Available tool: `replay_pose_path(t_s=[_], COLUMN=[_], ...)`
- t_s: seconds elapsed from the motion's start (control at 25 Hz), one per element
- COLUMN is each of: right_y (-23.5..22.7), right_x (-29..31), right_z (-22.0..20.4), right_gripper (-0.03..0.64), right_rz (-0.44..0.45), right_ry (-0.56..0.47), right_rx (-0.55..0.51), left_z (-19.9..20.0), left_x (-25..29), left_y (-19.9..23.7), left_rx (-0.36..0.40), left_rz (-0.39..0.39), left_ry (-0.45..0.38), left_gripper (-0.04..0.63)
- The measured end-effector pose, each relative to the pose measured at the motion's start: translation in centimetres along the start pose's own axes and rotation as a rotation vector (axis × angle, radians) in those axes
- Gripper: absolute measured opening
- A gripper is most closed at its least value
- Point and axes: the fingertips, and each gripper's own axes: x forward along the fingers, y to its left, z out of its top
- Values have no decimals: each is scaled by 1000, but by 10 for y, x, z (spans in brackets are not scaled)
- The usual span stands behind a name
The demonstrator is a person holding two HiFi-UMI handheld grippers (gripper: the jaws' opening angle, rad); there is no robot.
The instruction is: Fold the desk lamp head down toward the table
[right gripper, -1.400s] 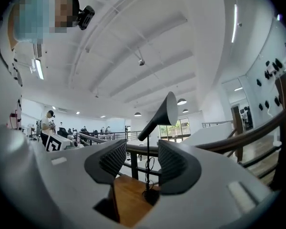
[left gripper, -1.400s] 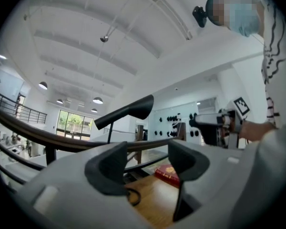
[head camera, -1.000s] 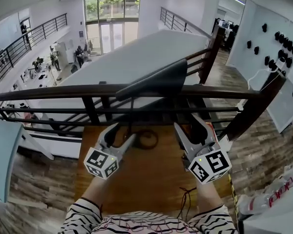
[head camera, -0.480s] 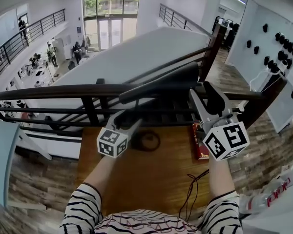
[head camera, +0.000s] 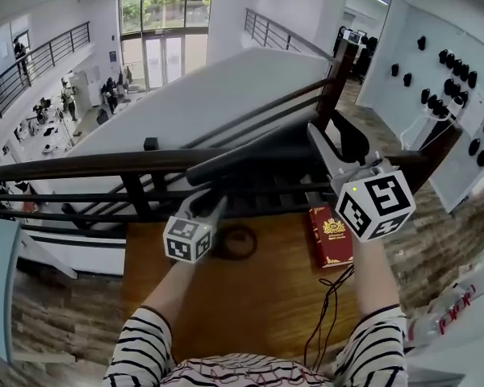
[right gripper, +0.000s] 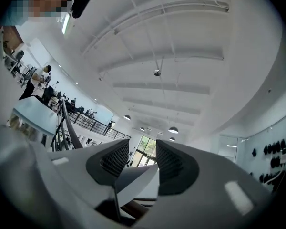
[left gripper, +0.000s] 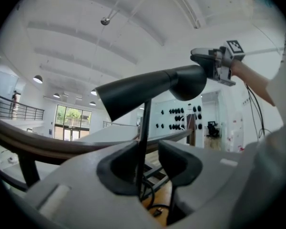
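Above the desk [head camera: 250, 297], at railing [head camera: 81, 166] height, lamp head [left gripper: 148, 87] tilted on its thin stem [left gripper: 144, 123]. Brackets that stem with left tongs [left gripper: 150, 163], held level, just closing, pads not pressing. Meets the head's rear end with right tongs [head camera: 332, 139], forearm raised, open, just narrowing.

Black desk lamp [head camera: 250, 156], tapered head [left gripper: 148, 87] roughly level atop thin upright stem [left gripper: 143, 128], wooden table [head camera: 250, 313]'s far edge
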Motion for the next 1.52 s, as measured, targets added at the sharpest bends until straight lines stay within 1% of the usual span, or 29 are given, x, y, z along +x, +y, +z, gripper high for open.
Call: replay_pose_path(t_s=[0.08, 0.16, 0.2, 0.28, 0.36, 0.6, 0.64, 0.76, 0.88, 1.0, 1.16, 1.28, 1.4, 1.44, 1.52], right_y=[-2, -3, -3, -5, -8, -13, -13, -13, -15, -14, -14, -17, -15, -13, -10], right_x=[4, 7, 9, 9, 7, -1, -1, -4, -9, -12, -19, -27, -35, -37, -41], right_z=[-7, -15, -20, -28, -33, -47, -49, -55, -61, -65, -78, -99, -116, -122, -135], right_gripper=[159, 146, 141, 136, 99, 98, 97, 95, 94, 92, 92, 94, 88, 83, 83], right_rz=[5, 12, 13, -1, -26, -54, -61, -80, -96, -109, -131, -147, -160, -164, -172], right_ry=[26, 50, 60, 62, 65, 72, 69, 67, 64, 57, 84, 104, 92, 93, 112], right_rx=[-4, 8, 16, 23, 21, 47, 52, 67, 91, 109, 126, 184, 243, 256, 281], left_z=[1, 1, 1, -1, -2, -2, -2, -2, -3, -3, -2, -2, -2, -2, -1], left_x=[2, 1, 1, 1, 1, 0, 0, 0, -1, -2, -5, -3, -5, -7, -9], left_y=[2, 6, 7, 8, 8, 7, 6, -1, -8, -11, -14, -16, -18, -19, -24], left_rx=[-7, -22, -29, -33, -33, -48, -39, -8, -12, -16, -25, -28, -35, -38, -43], left_rz=[15, 31, 31, 23, 16, 1, -10, -56, -90, -105, -114, -118, -126, -138, -173], left_ry=[-7, -17, -20, -22, -22, -28, -29, -27, -31, -34, -39, -41, -49, -54, -70], left_gripper=[112, 62, 52, 52, 52, 55, 63, 120, 169, 207, 237, 254, 264, 275, 334])
